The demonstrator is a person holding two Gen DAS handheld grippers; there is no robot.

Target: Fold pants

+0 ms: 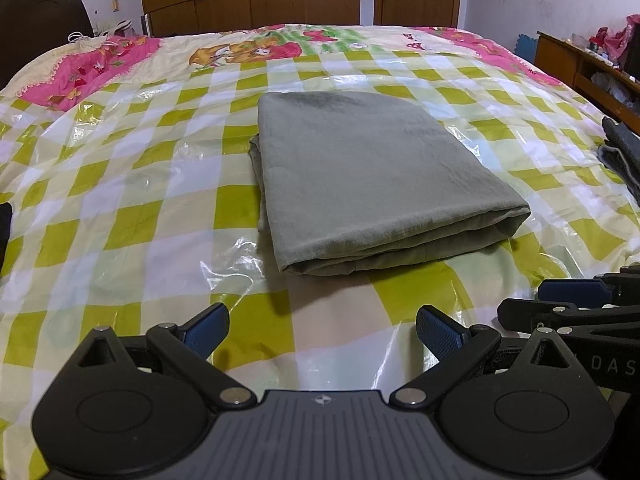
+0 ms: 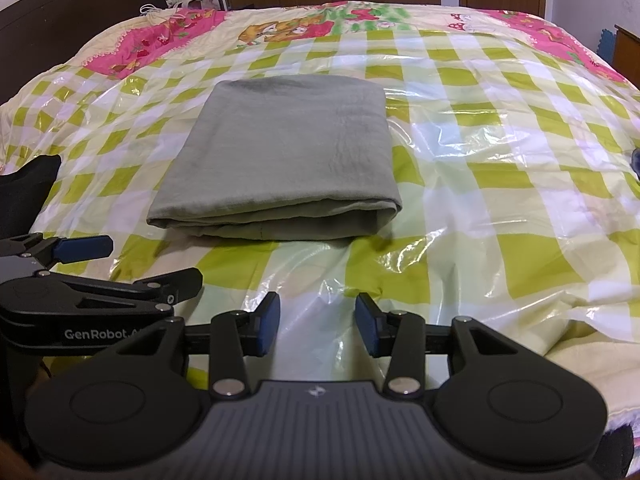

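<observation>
The grey-green pants (image 1: 372,176) lie folded into a flat rectangular stack on the bed, and they also show in the right wrist view (image 2: 280,168). My left gripper (image 1: 322,330) is open and empty, hovering just short of the stack's near edge. My right gripper (image 2: 318,326) is open and empty, also short of the near edge. Each gripper shows at the side of the other's view: the right gripper (image 1: 560,300) and the left gripper (image 2: 120,268).
The bed (image 1: 120,200) has a yellow-green checked cover under clear plastic sheeting. Dark clothes (image 1: 622,152) lie at the right edge. A wooden shelf (image 1: 580,68) stands to the right, a dark headboard (image 1: 36,24) to the left, wardrobes and a door behind.
</observation>
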